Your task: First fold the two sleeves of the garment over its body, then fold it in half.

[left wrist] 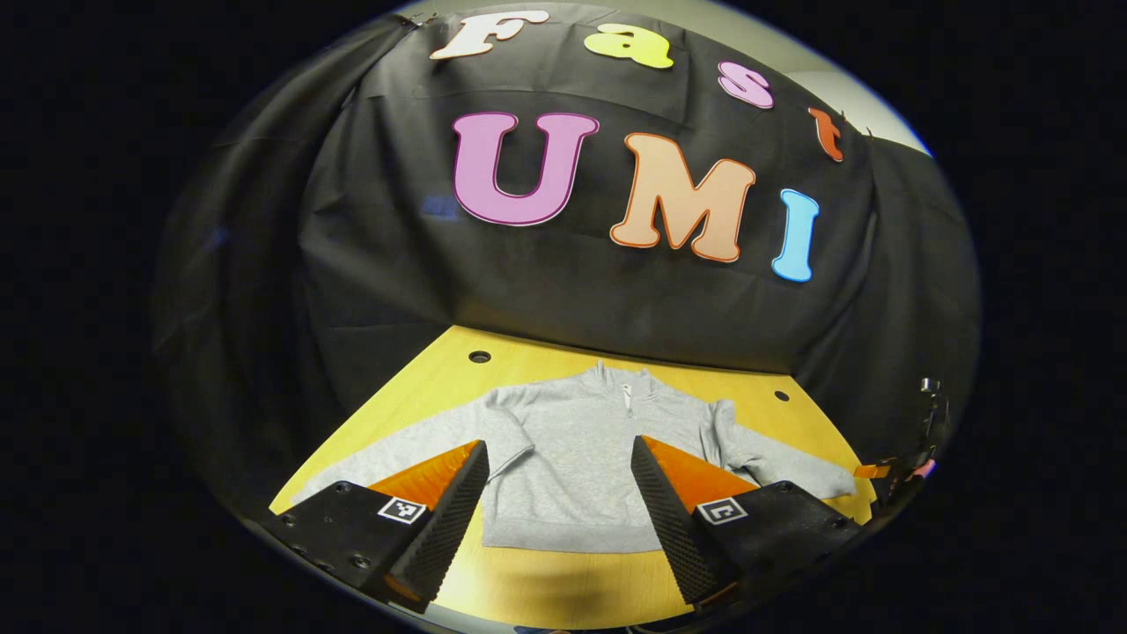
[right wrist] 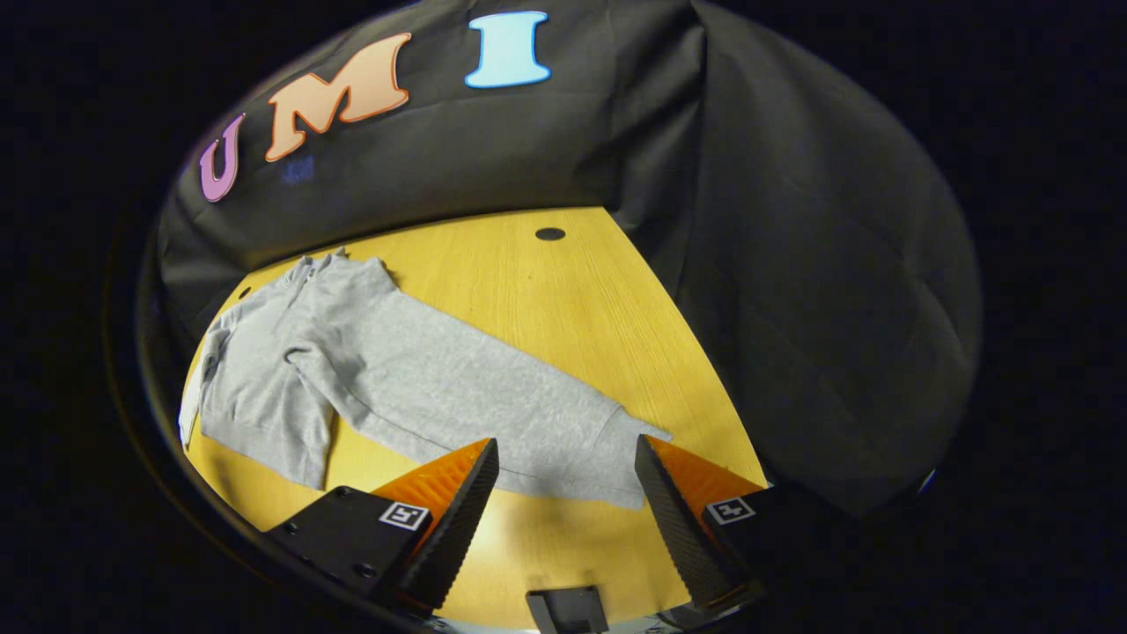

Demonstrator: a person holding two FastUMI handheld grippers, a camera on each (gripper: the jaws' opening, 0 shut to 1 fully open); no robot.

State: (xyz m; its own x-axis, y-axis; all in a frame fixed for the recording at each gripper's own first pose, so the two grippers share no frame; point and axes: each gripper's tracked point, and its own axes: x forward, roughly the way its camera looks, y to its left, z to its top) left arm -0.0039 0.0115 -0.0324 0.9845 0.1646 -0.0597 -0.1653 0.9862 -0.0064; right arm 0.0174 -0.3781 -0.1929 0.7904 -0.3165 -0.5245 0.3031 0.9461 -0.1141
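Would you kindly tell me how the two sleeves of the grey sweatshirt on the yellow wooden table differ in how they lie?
In the left gripper view, the left-hand grey sleeve runs straight and flat out to the side, partly behind a gripper finger. The right-hand grey sleeve is rumpled near the shoulder, and its cuff end is in plain sight. Both lie spread on the yellow wooden table, neither yet folded over the sweatshirt's grey body.
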